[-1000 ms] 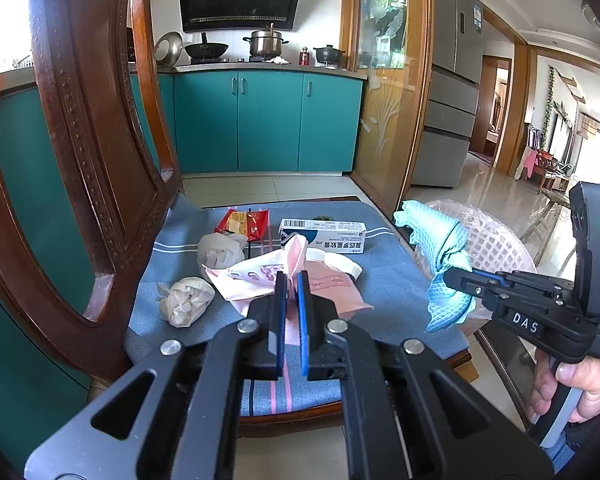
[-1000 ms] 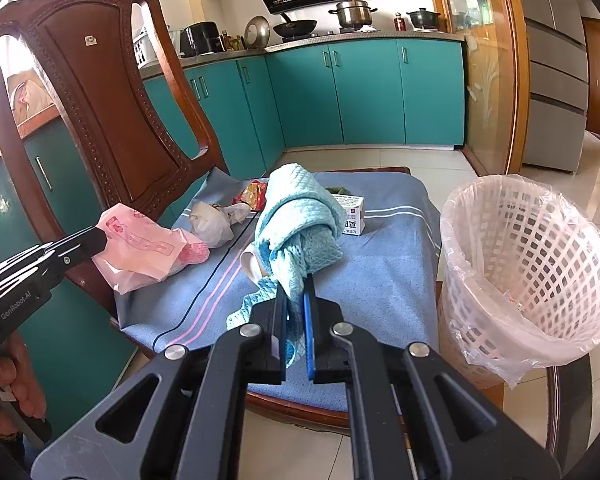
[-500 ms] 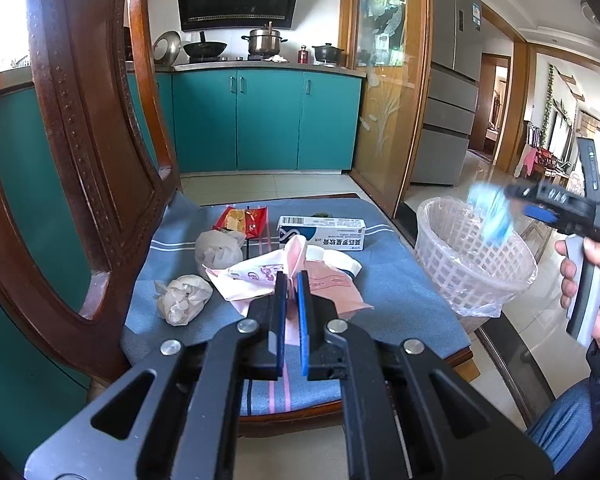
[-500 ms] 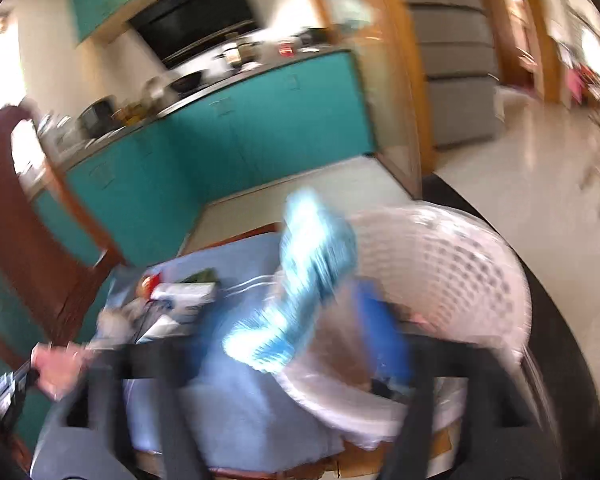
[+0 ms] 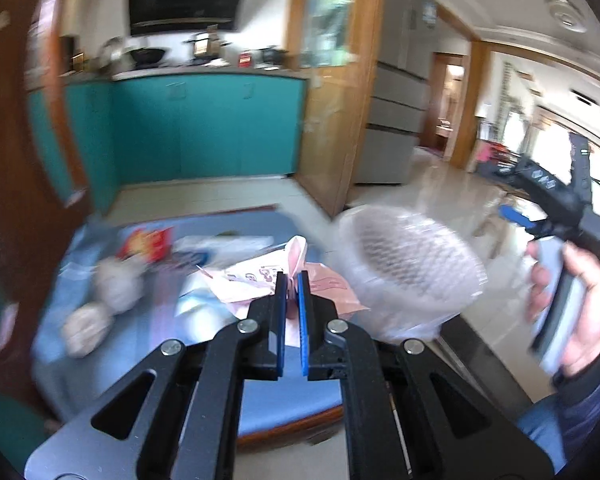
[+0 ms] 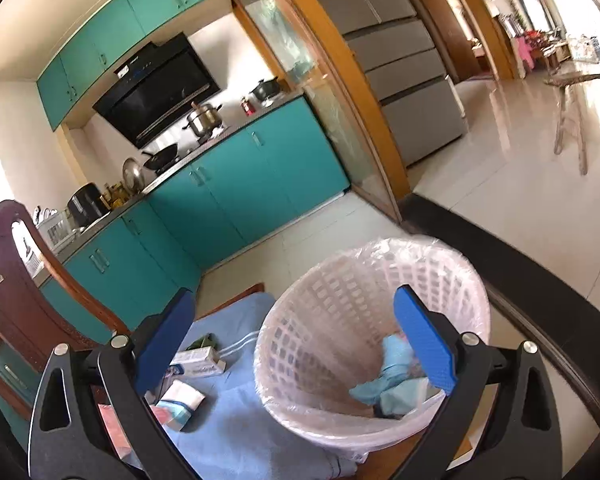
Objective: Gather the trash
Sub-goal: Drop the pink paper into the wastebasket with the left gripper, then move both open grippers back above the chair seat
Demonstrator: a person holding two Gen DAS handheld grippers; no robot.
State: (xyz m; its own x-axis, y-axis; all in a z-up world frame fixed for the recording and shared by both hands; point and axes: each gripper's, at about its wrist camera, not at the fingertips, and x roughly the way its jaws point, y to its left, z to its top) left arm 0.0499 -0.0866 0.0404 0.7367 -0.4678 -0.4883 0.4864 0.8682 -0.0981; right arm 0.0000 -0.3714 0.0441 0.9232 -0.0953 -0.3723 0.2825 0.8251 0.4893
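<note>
My left gripper (image 5: 292, 292) is shut on a pink plastic bag (image 5: 252, 276), held above the blue chair cushion (image 5: 284, 400). Just right of it is the white lined trash basket (image 5: 352, 220). My right gripper (image 6: 294, 294) hovers over the basket (image 6: 380, 246), its jaws opening wide with nothing between them. A light blue cloth (image 6: 392, 376) lies inside the basket. In the left wrist view a hand holds the right gripper (image 5: 504, 192) at the far right. Two crumpled paper balls (image 5: 118, 284), a red snack wrapper (image 5: 146, 242) and a white box (image 6: 198, 362) lie on the cushion.
The carved wooden chair back (image 6: 4, 280) rises at the left. Teal kitchen cabinets (image 6: 236, 184) and a grey fridge (image 6: 404, 80) stand behind. A dark curved table edge (image 6: 540, 272) runs past the basket on the right, with tiled floor beyond.
The right gripper swung from the chair to above the basket and opened; the blue cloth it held now lies in the basket. The left gripper moved right with the pink bag.
</note>
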